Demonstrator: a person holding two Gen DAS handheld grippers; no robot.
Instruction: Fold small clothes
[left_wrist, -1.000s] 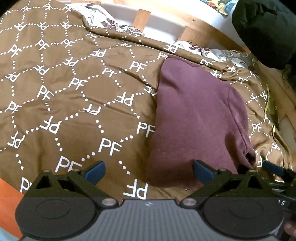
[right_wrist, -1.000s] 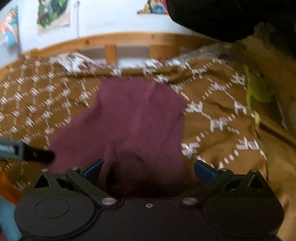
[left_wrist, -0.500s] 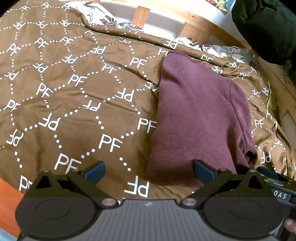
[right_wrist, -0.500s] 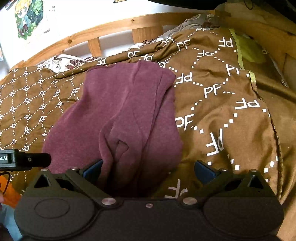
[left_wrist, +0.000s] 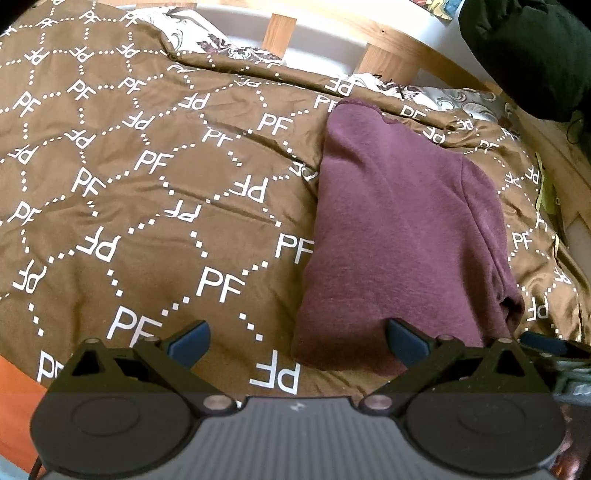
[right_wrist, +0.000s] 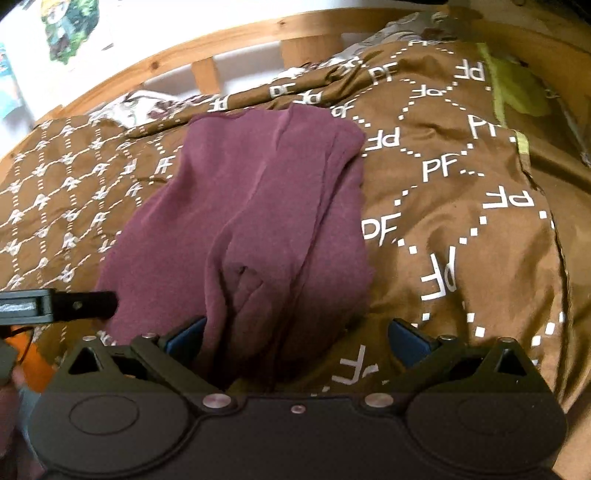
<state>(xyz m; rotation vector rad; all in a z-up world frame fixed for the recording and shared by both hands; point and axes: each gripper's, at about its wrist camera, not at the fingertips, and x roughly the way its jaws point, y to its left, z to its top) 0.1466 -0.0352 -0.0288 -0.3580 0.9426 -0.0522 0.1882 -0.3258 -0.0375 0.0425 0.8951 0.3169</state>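
Lots of open bedspread (left_wrist: 155, 206) on my left side, nothing lying on it, so I can sweep there freely. The maroon garment (left_wrist: 399, 229) sits in a lump right ahead of the right gripper (right_wrist: 295, 334), whose spread jaws straddle its near edge. Far side is boxed in by the wooden headboard rail (right_wrist: 229, 35), and a dark bundle (left_wrist: 532, 48) crowds the far right corner.

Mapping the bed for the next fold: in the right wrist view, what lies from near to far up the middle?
Right gripper → maroon garment → brown bedspread → wooden headboard → white wall.
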